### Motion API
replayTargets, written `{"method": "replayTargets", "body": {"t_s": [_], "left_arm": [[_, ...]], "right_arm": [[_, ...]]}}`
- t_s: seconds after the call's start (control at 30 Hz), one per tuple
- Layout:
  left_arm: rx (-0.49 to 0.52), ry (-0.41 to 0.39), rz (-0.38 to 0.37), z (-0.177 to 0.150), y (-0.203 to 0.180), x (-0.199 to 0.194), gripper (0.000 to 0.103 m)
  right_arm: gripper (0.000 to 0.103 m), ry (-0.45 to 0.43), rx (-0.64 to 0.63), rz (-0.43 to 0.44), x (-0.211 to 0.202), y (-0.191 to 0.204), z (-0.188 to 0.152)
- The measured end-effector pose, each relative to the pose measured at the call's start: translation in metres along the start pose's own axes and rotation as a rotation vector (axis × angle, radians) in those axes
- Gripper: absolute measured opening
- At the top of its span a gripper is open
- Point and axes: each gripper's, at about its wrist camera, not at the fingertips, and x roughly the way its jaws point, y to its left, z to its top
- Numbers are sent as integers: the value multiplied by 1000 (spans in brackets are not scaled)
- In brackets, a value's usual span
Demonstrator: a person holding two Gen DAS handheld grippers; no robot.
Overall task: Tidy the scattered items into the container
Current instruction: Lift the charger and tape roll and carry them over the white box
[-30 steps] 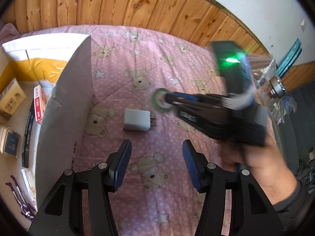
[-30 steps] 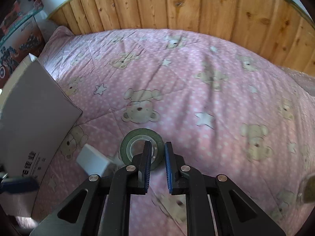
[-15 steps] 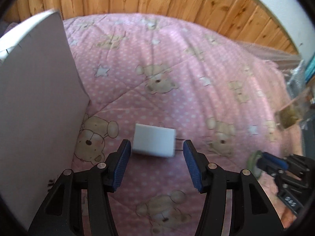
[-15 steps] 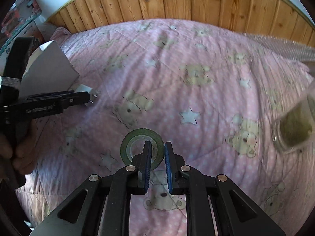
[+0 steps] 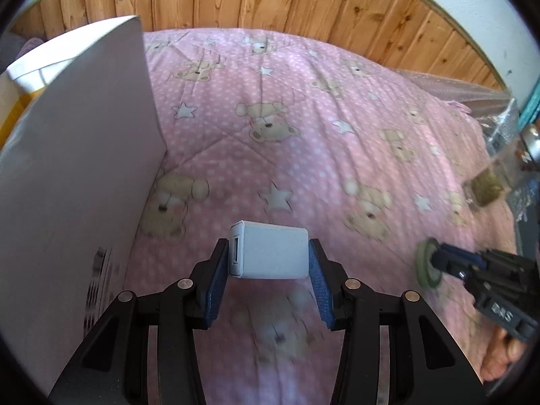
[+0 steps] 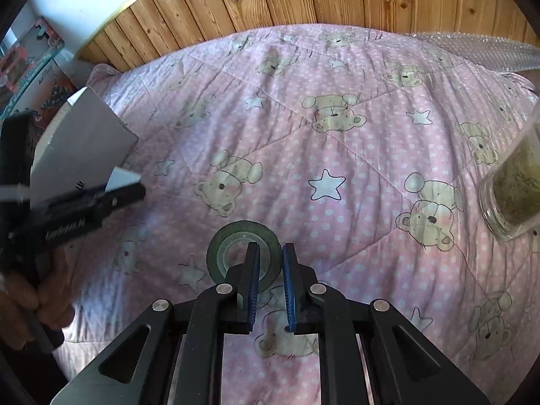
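Observation:
My left gripper (image 5: 268, 263) is shut on a white USB charger block (image 5: 270, 250), held just above the pink bear-print quilt (image 5: 287, 141); it also shows in the right wrist view (image 6: 123, 178). The white cardboard box (image 5: 77, 182) stands directly to its left. My right gripper (image 6: 271, 266) is shut on a green tape roll (image 6: 233, 236), gripping its rim above the quilt; the roll also shows at the right of the left wrist view (image 5: 426, 265).
A glass jar with dried green contents (image 6: 513, 189) lies at the quilt's right side. Bubble wrap (image 6: 479, 49) lies along the far right edge. A wooden panelled wall (image 5: 270, 3) runs behind the bed.
My left gripper has closed on the charger block and lifted it off the quilt. My right gripper, holding the tape roll, has moved away to the right.

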Motion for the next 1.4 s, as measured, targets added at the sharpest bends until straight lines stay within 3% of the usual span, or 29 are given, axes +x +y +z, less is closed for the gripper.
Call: {"method": "replayTargets", "body": {"t_s": [0.47,0.77,1.03,1.4], "left_arm": [[4,3,-94,-79,-6,-73,47],[-12,-41,-119,-109,6,-113,47],[-69,-101,-124,-137,35,-153,47],[-108,-154,-136,-167,69,-193,47]], "right_arm": [[14,0,-5,-11,-44,33,-39],[14,-36,-3,-14,-69,69,-78],[14,-47,37,22,-78,94,-118],[14,-91,76,107,-98,126,-142]]}}
